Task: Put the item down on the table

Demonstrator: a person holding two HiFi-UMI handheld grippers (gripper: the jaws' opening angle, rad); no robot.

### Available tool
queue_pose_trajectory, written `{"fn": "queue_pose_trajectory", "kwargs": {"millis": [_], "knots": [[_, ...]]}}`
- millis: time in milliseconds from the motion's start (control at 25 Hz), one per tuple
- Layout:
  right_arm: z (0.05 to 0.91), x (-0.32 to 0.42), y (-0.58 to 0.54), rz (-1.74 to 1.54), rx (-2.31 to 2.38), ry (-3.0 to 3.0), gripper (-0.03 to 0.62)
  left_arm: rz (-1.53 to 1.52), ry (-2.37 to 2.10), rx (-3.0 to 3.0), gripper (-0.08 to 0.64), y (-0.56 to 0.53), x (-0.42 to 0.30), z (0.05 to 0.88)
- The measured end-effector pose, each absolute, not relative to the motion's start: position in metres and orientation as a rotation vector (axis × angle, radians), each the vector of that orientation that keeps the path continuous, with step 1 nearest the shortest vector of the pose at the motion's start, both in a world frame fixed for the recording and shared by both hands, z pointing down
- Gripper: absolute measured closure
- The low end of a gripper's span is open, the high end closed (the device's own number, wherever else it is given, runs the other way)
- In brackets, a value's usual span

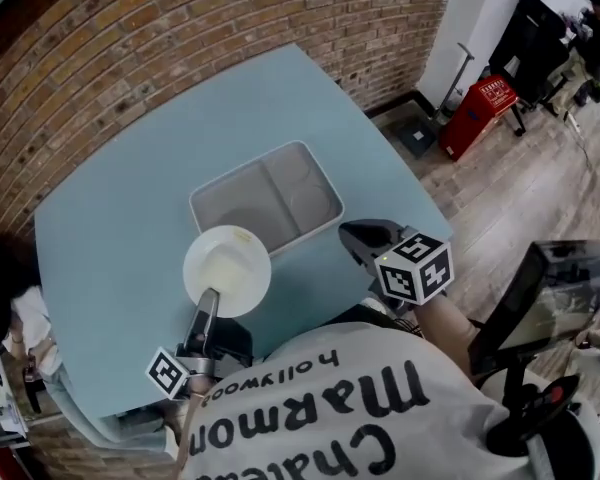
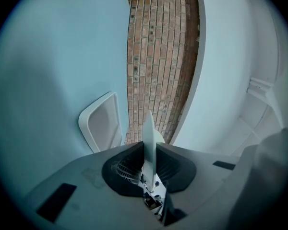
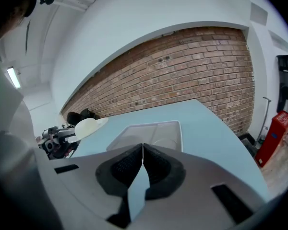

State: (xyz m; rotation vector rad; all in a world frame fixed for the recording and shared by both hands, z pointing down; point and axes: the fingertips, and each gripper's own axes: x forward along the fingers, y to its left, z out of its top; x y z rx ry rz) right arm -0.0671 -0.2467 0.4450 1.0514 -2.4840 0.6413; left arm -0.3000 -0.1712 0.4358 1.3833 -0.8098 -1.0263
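Observation:
A white round bowl [image 1: 227,270] hangs above the light blue table [image 1: 130,198], just in front of the grey tray. My left gripper [image 1: 208,308] is shut on the bowl's near rim. In the left gripper view the bowl [image 2: 149,143] shows edge-on, clamped between the jaws. In the right gripper view the bowl [image 3: 86,127] appears at the left, held up off the table. My right gripper [image 1: 365,240] is shut and holds nothing; it hovers at the table's near right edge, and its jaw tips [image 3: 142,150] meet.
A grey two-compartment tray [image 1: 267,199] lies on the table's middle, also visible as a tray [image 2: 102,124] and a tray [image 3: 149,132] in the gripper views. A brick wall [image 1: 230,28] borders the table. A red box [image 1: 477,113] stands on the wooden floor at right.

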Motion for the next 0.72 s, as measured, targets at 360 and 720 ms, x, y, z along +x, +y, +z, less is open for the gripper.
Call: {"fn": "queue_pose_trajectory", "kwargs": {"millis": [360, 720], "knots": [[0.451, -0.039, -0.295, 0.626, 0.908, -2.45, 0.581, -1.054, -0.826, 1.328, 0.522, -0.215, -0.25, 0.44], [0.469, 0.02, -0.33, 0.703, 0.825, -2.42, 0.581, -1.079, -0.917, 1.257, 0.522, -0.248, -0.195, 0.448]]}}
